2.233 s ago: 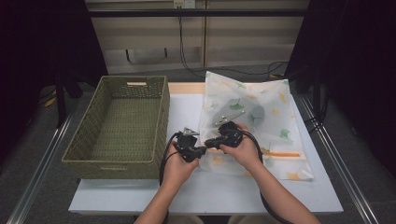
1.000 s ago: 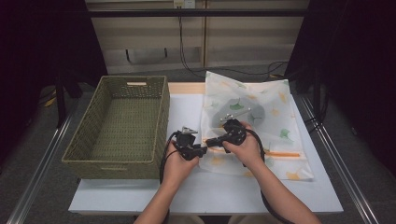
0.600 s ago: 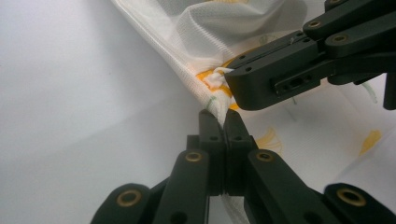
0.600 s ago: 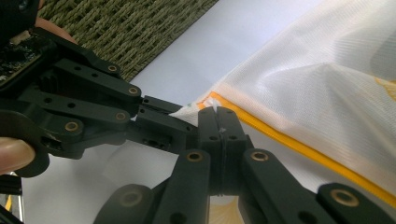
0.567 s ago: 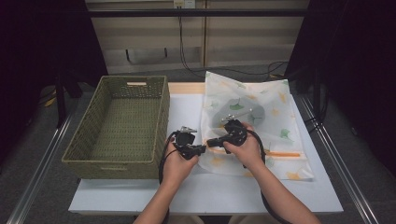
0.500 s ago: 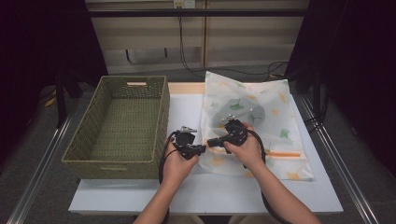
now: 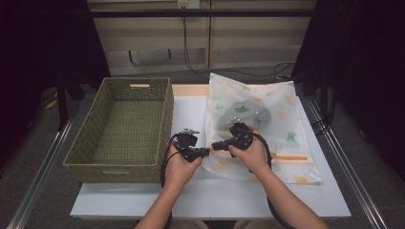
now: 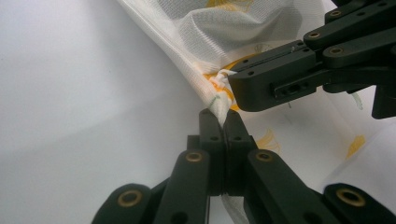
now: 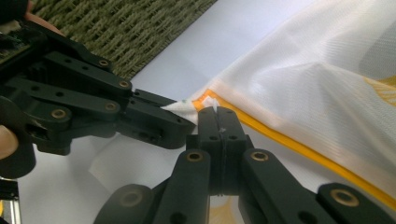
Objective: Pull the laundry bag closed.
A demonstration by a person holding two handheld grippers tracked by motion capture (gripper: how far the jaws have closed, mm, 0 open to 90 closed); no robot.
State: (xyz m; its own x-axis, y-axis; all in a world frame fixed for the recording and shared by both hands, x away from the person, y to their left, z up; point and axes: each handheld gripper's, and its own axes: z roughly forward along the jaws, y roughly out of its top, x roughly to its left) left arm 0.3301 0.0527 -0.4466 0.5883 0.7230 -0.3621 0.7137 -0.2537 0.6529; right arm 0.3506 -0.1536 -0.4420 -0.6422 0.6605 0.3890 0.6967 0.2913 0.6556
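Figure: both of your hands meet at the near left corner of the mesh bag (image 7: 258, 119), which lies flat on the white table (image 7: 200, 200) to the right of the woven basket (image 7: 124, 129). Your left gripper (image 7: 204, 152) has just been closing, and in the left gripper view its jaws stand pressed together on a pinch of the bag's white mesh (image 8: 219, 100); your right gripper (image 7: 213, 146) is likewise clamped on the same corner, its jaws shut on the orange-trimmed edge (image 9: 212, 108) just beside the other gripper's tips. Judged from this, the grasp is made at both points and the corner is bunched between them, while everything beyond it looks undone: the bag rests on the table, the grey object inside it (image 7: 246, 114) sits in place, and the basket holds nothing you can see. Whether the aim is to open the bag or to move it, that step lies ahead. The bag's long axis runs from you toward the far edge of the table, tilted slightly; the orange zip line (image 7: 286, 157) crosses its near end, and its far end points away toward the back wall (image 7: 200, 47).
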